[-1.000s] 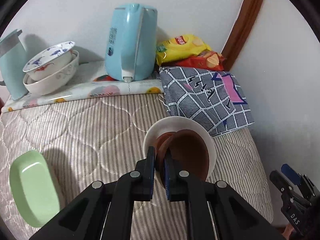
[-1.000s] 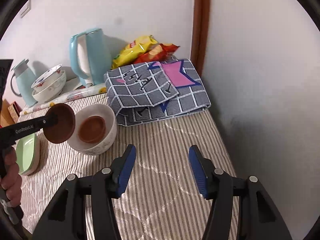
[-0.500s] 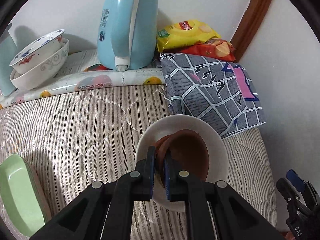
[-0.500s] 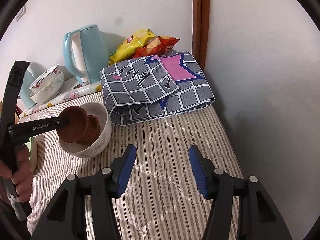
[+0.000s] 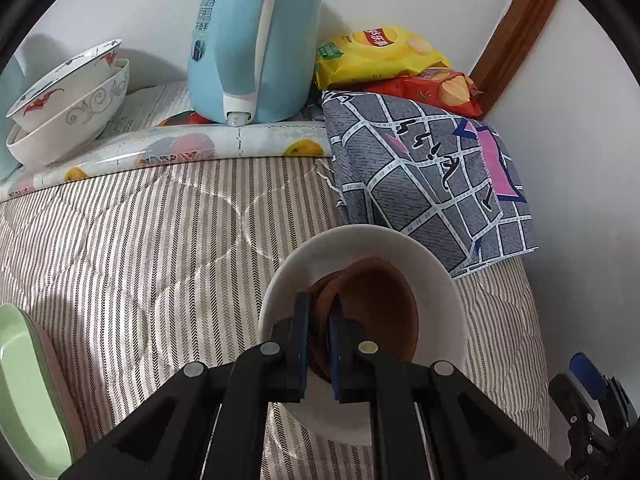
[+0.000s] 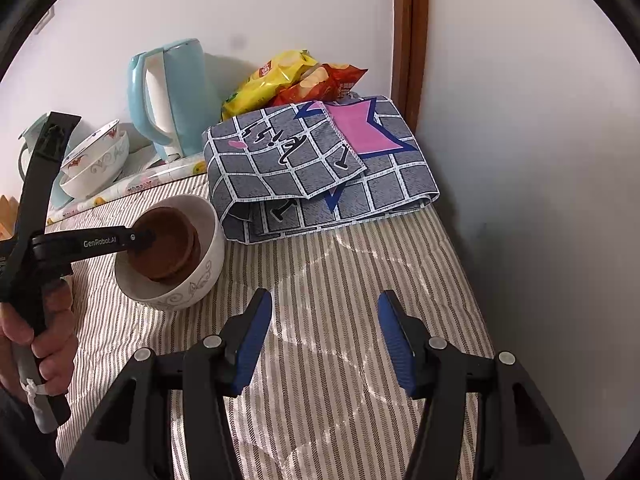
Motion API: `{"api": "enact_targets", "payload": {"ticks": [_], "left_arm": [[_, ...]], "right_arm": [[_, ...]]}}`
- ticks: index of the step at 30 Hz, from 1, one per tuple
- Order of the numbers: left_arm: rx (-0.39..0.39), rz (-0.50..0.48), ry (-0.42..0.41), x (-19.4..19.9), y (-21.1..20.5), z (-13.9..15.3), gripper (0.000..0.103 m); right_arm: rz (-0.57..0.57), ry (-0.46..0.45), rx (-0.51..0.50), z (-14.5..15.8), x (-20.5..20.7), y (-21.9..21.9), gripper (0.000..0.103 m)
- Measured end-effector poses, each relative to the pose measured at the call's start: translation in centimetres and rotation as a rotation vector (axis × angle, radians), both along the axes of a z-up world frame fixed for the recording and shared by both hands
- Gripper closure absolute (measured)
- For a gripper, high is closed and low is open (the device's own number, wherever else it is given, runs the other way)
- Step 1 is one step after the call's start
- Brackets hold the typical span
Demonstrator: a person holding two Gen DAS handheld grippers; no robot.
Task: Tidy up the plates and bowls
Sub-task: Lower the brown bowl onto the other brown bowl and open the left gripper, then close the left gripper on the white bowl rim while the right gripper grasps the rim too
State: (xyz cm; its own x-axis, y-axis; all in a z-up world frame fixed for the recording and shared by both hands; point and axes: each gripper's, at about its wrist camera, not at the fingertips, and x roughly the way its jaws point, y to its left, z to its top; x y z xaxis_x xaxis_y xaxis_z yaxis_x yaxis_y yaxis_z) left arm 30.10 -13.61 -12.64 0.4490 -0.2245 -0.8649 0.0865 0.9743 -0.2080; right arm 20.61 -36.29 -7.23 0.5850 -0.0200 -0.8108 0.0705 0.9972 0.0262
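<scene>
Your left claw (image 5: 319, 334) is clenched on the rim of a brown saucer (image 5: 380, 312), holding it tilted inside the white bowl (image 5: 436, 280). A second brown saucer (image 6: 194, 246) lies beneath it in that bowl. The bowl sits on the striped bed (image 5: 160, 240), just beside the folded grey checked cloth (image 5: 432, 176). Your right claw (image 6: 326, 338) hangs released over bare bedding, nothing between its blue pads, well apart from the bowl. Your left hand (image 6: 36, 344) grips the handle at the edge of the right wrist view. At the far side, two patterned bowls (image 5: 68, 108) are stacked beside the blue kettle (image 5: 256, 40). A green dish (image 5: 24, 392) lies at the bed's left edge.
</scene>
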Motion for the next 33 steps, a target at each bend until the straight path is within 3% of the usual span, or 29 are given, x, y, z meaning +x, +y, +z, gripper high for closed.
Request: {"api": "enact_targets", "payload": {"ticks": [12,16,19,27,30,33], "left_arm": [[-0.046,-0.031,0.028,-0.1,-0.4,-0.4,0.091],[-0.024,-0.049,0.040,-0.2,-0.6,-0.3,0.088],[-0.013,-0.062,0.033,-0.7,-0.6,0.2,0.076],[0.031,-0.072,-0.033,-1.8,0.1,2.7,0.076],[0.069,-0.054,-0.051,-2.1,0.7,3.3,0.068],[0.089,-0.041,-0.066,-2.4,1.3,3.6,0.066]], "right_arm": [[0.041,0.023,-0.009,-0.3,0.4,1.3,0.048],[0.055,0.023,-0.003,-0.3,0.5,2.1,0.048],[0.064,0.021,-0.002,-0.2,0.8,2.7,0.048],[0.087,0.011,0.008,0.3,1.6,3.9,0.048],[0.097,0.011,0.001,0.4,1.9,4.5,0.048],[0.109,0.008,0.005,0.5,2.2,5.0,0.048]]}}
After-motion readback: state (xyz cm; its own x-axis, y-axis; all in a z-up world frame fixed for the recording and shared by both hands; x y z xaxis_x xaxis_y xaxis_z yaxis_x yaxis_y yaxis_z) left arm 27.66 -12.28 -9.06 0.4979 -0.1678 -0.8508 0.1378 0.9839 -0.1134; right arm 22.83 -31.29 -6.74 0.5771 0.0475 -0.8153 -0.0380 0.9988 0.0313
